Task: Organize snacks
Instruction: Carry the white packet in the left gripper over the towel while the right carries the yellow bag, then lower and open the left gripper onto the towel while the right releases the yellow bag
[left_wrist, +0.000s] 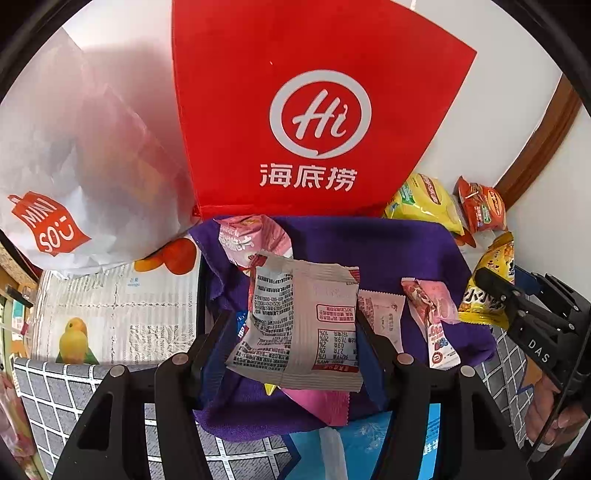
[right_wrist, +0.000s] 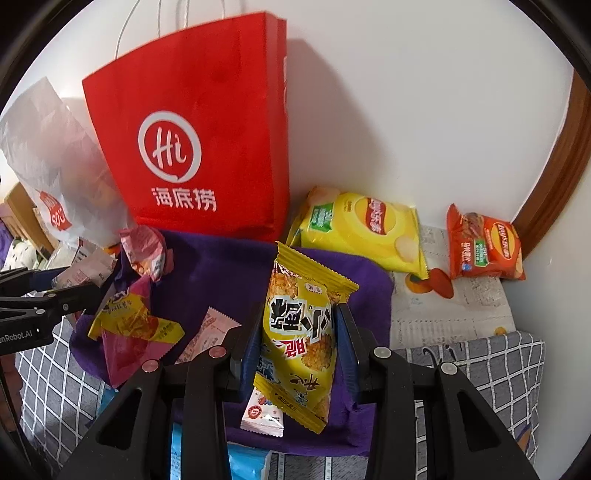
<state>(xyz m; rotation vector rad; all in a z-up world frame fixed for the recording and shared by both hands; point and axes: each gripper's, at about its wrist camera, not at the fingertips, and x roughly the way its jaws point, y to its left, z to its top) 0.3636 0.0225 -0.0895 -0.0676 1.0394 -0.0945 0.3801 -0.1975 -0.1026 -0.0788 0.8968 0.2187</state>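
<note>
In the left wrist view my left gripper (left_wrist: 294, 317) is shut on a white snack packet (left_wrist: 303, 332) covered in small print, held above a purple cloth (left_wrist: 369, 243). My right gripper (right_wrist: 300, 314) is shut on a yellow snack packet (right_wrist: 299, 295), also above the purple cloth (right_wrist: 221, 273). On the cloth lie a crumpled pink packet (right_wrist: 144, 251), a yellow and pink packet (right_wrist: 133, 325), a pale pink sachet (right_wrist: 210, 332) and a long pink packet (left_wrist: 432, 314). Each gripper shows in the other's view: the right gripper (left_wrist: 495, 291) at the right edge, the left gripper (right_wrist: 74, 291) at the left edge.
A red paper bag (right_wrist: 192, 147) stands against the wall behind the cloth, with a white plastic bag (left_wrist: 74, 166) to its left. To the right lie a yellow chips bag (right_wrist: 362, 229) and an orange chips bag (right_wrist: 484, 247). A grey checked mat (right_wrist: 480, 369) covers the near surface.
</note>
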